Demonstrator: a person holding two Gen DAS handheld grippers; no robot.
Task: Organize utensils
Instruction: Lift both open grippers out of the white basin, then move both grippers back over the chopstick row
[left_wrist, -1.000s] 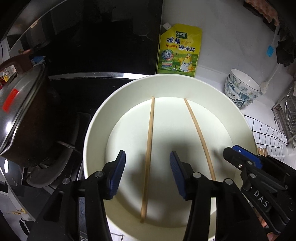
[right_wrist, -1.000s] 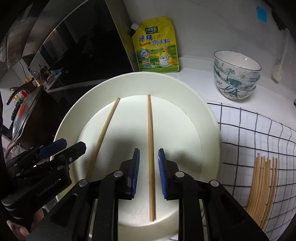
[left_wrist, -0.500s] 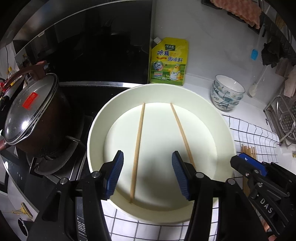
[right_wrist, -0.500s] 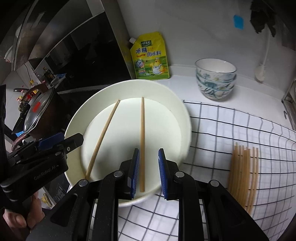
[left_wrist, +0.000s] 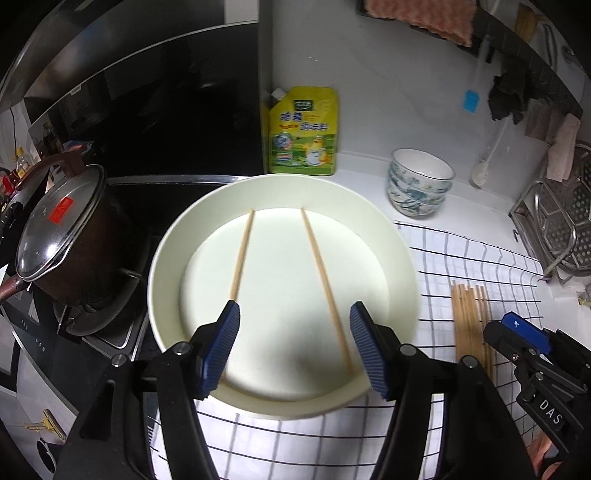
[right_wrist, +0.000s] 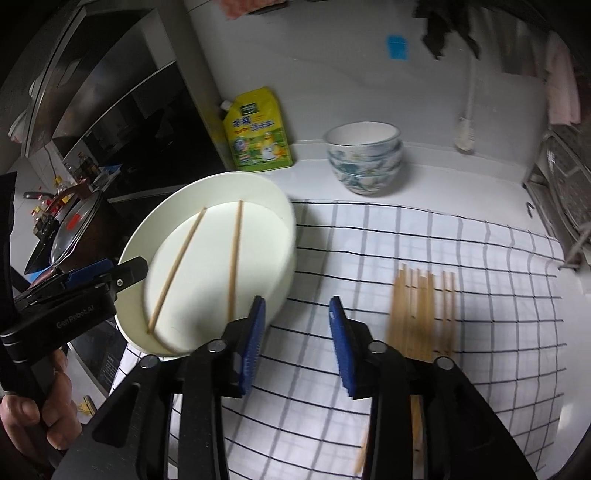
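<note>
Lying thin, stiff and light on the checked cloth (right_wrist: 480, 258), the chopsticks (right_wrist: 417, 310) want a mid-length pinch; both grippers' (left_wrist: 293, 352) (right_wrist: 297, 343) jaws are opening, empty.

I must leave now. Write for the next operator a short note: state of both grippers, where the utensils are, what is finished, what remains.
Left gripper: jaws opening, nothing between them, above the near rim of the white dish.
Right gripper: jaws opening, empty, over the checked cloth, between the dish and the chopstick bundle.
Done: two chopsticks lie apart inside the dish, not touching.
Left: the bundle lies on the cloth to the right of the dish; probably move those next.
The stacked bowls stand at the back.
</note>
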